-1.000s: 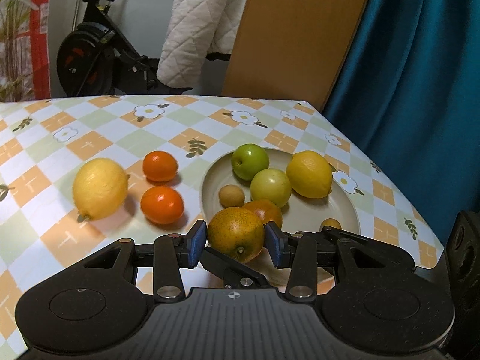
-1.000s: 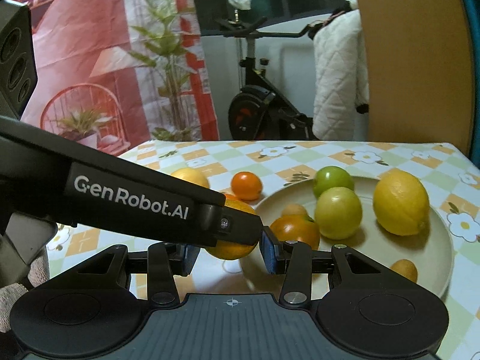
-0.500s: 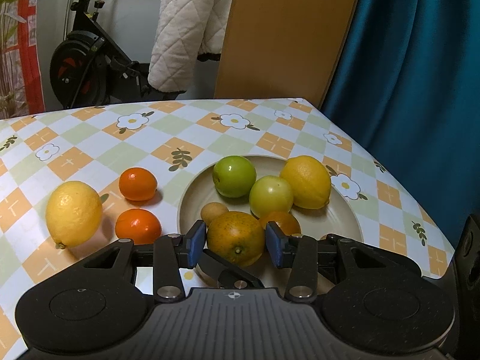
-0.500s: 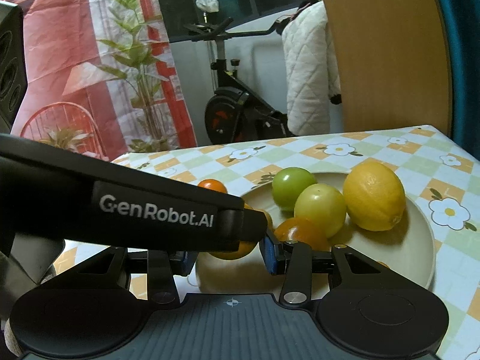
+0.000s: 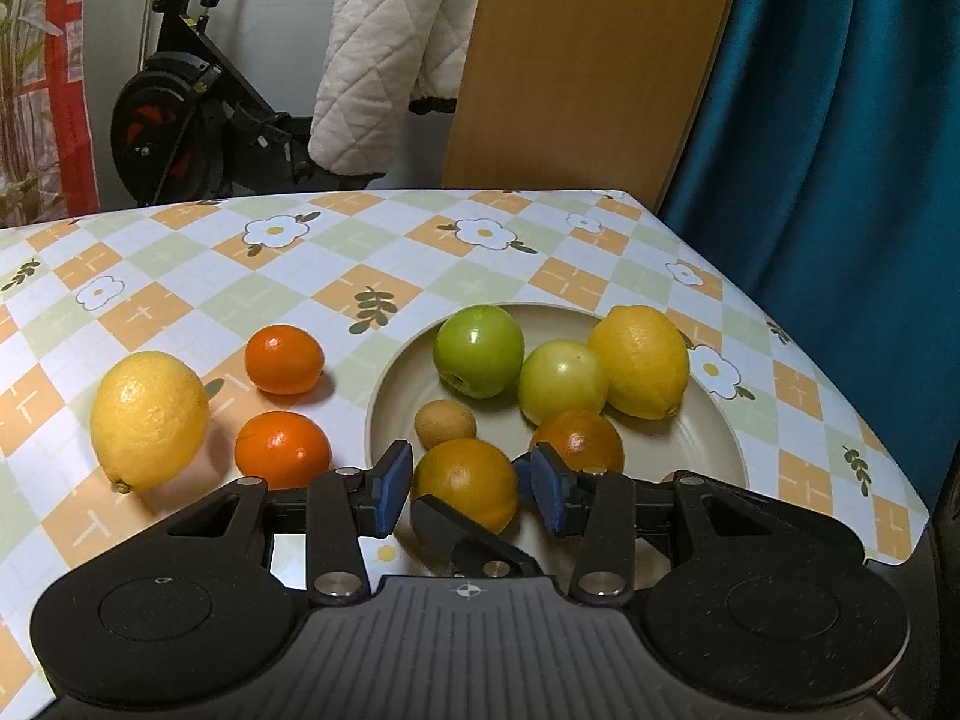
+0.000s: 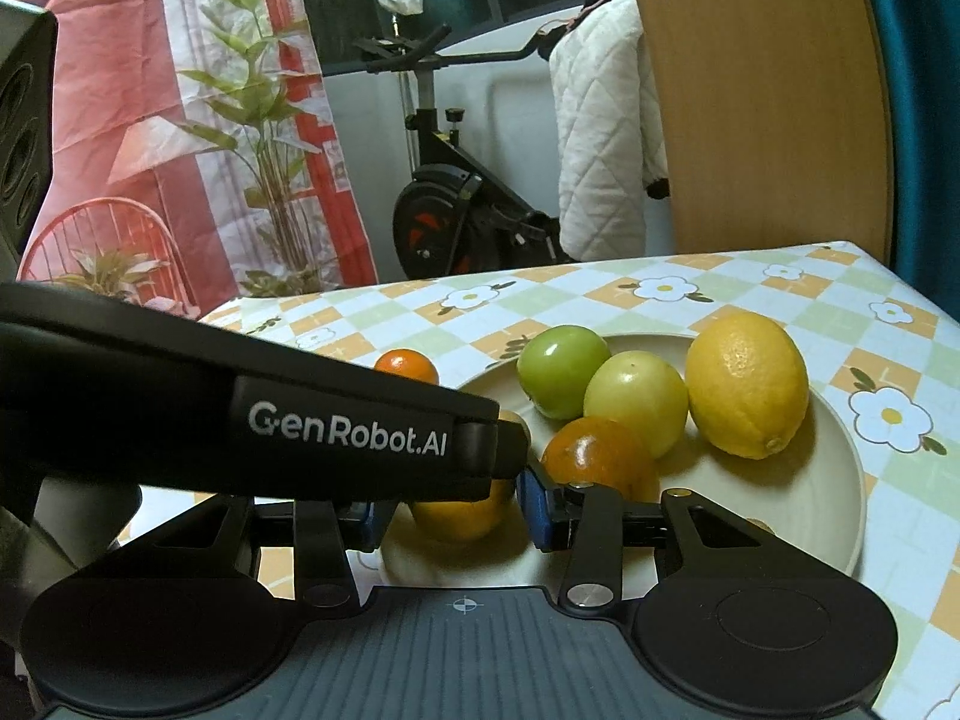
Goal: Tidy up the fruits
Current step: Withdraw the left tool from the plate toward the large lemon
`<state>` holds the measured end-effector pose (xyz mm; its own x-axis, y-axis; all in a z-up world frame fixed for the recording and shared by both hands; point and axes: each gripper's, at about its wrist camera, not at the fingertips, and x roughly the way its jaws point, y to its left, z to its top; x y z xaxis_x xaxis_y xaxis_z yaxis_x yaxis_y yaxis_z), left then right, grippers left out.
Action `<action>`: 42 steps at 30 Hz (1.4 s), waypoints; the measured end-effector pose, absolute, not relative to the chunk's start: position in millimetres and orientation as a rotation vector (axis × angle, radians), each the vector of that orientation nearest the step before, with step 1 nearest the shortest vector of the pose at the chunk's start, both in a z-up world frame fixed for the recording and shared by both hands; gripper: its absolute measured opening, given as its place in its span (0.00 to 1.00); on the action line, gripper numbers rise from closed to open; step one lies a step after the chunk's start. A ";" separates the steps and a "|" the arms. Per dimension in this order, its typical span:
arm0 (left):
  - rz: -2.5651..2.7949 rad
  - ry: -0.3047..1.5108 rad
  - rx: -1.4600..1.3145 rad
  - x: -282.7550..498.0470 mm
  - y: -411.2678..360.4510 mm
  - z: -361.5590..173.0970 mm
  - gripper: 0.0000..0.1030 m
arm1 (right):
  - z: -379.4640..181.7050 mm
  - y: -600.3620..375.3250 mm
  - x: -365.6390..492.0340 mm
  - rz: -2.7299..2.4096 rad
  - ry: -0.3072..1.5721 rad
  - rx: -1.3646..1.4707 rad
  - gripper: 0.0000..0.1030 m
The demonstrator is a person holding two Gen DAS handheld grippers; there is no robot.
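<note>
My left gripper (image 5: 471,474) is shut on a greenish orange (image 5: 467,483), low over the near-left rim of the beige plate (image 5: 396,384). On the plate lie a green apple (image 5: 478,351), a paler apple (image 5: 563,383), a lemon (image 5: 639,361), a dark orange (image 5: 579,438) and a small brown fruit (image 5: 445,423). A second lemon (image 5: 149,419) and two oranges (image 5: 283,359) (image 5: 282,449) sit on the cloth to the left. My right gripper (image 6: 454,513) stands open and empty at the plate's near side. One black finger (image 6: 360,420) of the left gripper crosses its view and hides most of the held orange (image 6: 462,519).
The checked tablecloth (image 5: 372,264) ends at a corner on the right, with a teal curtain (image 5: 840,120) and a wooden panel (image 5: 588,60) behind. An exercise bike (image 5: 180,138) draped with a white quilted cloth (image 5: 384,60) stands beyond the far edge.
The left gripper has swung slightly to the right, toward the plate, with the orange still in its jaws. The right view has closed in a little on the plate.
</note>
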<state>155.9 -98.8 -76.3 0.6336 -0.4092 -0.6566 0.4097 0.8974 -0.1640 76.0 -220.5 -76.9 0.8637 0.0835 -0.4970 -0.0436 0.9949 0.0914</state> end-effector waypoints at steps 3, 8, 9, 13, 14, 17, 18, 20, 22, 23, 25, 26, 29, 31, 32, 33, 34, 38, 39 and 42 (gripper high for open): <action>-0.456 0.744 -0.010 154.3 -95.3 -74.8 0.44 | -75.9 -220.3 75.4 0.065 0.513 0.074 0.39; -0.438 0.717 -0.039 146.4 -84.4 -66.1 0.45 | -74.0 -217.2 70.5 0.066 0.463 0.034 0.41; -0.429 0.711 -0.050 144.2 -81.0 -64.1 0.45 | -73.7 -216.3 69.1 0.070 0.456 0.024 0.42; -0.379 0.698 -0.105 137.7 -62.3 -59.6 0.45 | -72.5 -212.3 65.4 0.093 0.433 -0.005 0.42; -0.362 0.698 -0.117 136.4 -56.9 -58.9 0.45 | -71.8 -212.1 63.5 0.098 0.428 -0.010 0.42; -0.309 0.696 -0.145 134.3 -39.6 -57.1 0.45 | -70.8 -208.8 59.9 0.117 0.415 -0.025 0.42; -0.291 0.695 -0.154 134.0 -34.0 -56.4 0.45 | -70.2 -207.6 59.4 0.122 0.411 -0.027 0.42; -0.260 0.695 -0.170 133.6 -24.3 -55.3 0.45 | -69.4 -206.8 58.5 0.131 0.406 -0.033 0.42; -0.236 0.700 -0.184 133.9 -16.5 -54.6 0.45 | -68.8 -205.4 57.6 0.140 0.403 -0.036 0.42; -0.227 0.700 -0.185 134.0 -14.1 -54.3 0.45 | -68.3 -205.2 57.3 0.142 0.401 -0.038 0.42; -0.210 0.702 -0.180 134.3 -10.4 -53.9 0.45 | -67.4 -205.0 56.3 0.149 0.397 -0.038 0.42; -0.204 0.702 -0.178 134.2 -8.8 -54.0 0.45 | -67.2 -204.9 55.8 0.151 0.395 -0.038 0.42; -0.201 0.701 -0.179 134.6 -6.4 -53.4 0.47 | -66.5 -201.2 54.2 0.161 0.390 -0.046 0.42; -0.209 0.696 -0.181 134.7 -5.9 -52.4 0.50 | -66.8 -197.0 53.0 0.167 0.387 -0.059 0.42; -0.214 0.689 -0.175 134.4 -5.8 -51.6 0.50 | -66.8 -194.6 53.4 0.172 0.388 -0.065 0.42; -0.220 0.677 -0.159 132.5 -5.4 -50.3 0.51 | -66.9 -192.3 53.6 0.177 0.391 -0.071 0.42; -0.222 0.666 -0.141 131.5 -6.4 -48.3 0.51 | -67.2 -189.6 53.8 0.181 0.395 -0.076 0.42; -0.244 0.633 -0.107 131.3 -3.3 -36.5 0.56 | -69.5 -173.5 57.2 0.208 0.408 -0.104 0.42; -0.247 0.626 -0.107 131.5 -0.7 -33.6 0.57 | -70.2 -168.7 58.8 0.214 0.413 -0.109 0.43; -0.247 0.610 -0.102 134.2 7.5 -26.9 0.57 | -72.5 -155.0 65.0 0.216 0.431 -0.110 0.43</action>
<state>134.2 7.5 -26.9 0.7914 -0.2596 -0.5534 0.1996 0.9654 -0.1676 65.0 -155.0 -72.5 0.8862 0.1841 -0.4252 -0.2307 0.9712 -0.0602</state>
